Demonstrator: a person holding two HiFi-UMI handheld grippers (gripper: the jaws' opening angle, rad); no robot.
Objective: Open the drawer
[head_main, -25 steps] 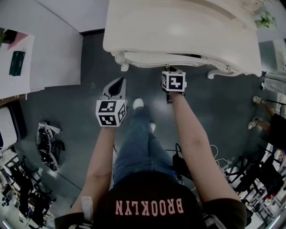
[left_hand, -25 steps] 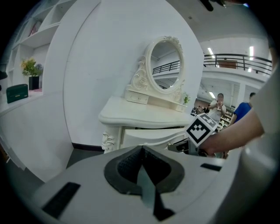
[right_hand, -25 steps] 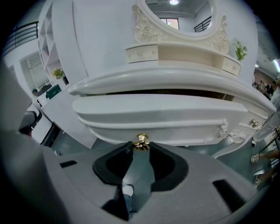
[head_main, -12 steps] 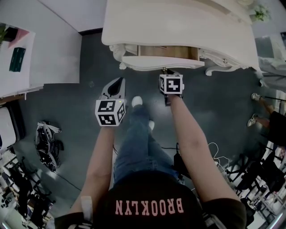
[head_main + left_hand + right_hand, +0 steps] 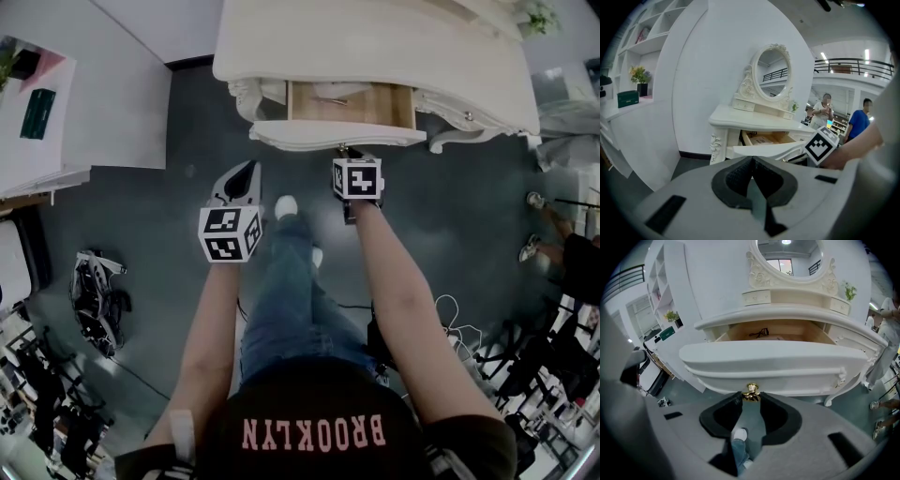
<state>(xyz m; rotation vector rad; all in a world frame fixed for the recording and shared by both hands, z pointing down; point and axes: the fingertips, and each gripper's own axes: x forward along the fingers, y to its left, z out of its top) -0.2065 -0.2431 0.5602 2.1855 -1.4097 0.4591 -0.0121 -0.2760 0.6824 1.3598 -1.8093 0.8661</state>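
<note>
A white dressing table (image 5: 375, 47) stands ahead with its middle drawer (image 5: 337, 134) pulled partly out, so the wooden inside (image 5: 352, 103) shows. My right gripper (image 5: 345, 150) is at the drawer front, shut on the small gold knob (image 5: 751, 392) in the middle of the curved white front (image 5: 773, 362). A dark small thing lies inside the drawer (image 5: 759, 333). My left gripper (image 5: 246, 172) hangs over the floor, left of and below the drawer, shut and holding nothing. In the left gripper view its tips (image 5: 751, 161) meet and the drawer (image 5: 764, 139) is beyond them.
A white shelf unit (image 5: 56, 103) stands at the left with a green box on it. An oval mirror (image 5: 787, 254) tops the table. The person's shoe (image 5: 287, 208) is between the grippers. Black gear (image 5: 94, 295) lies at the left, cables at the right. People (image 5: 825, 110) stand far off.
The drawer has slid out towards me with my right gripper on its knob, and its wooden inside has come into view. My left gripper has shifted a little.
</note>
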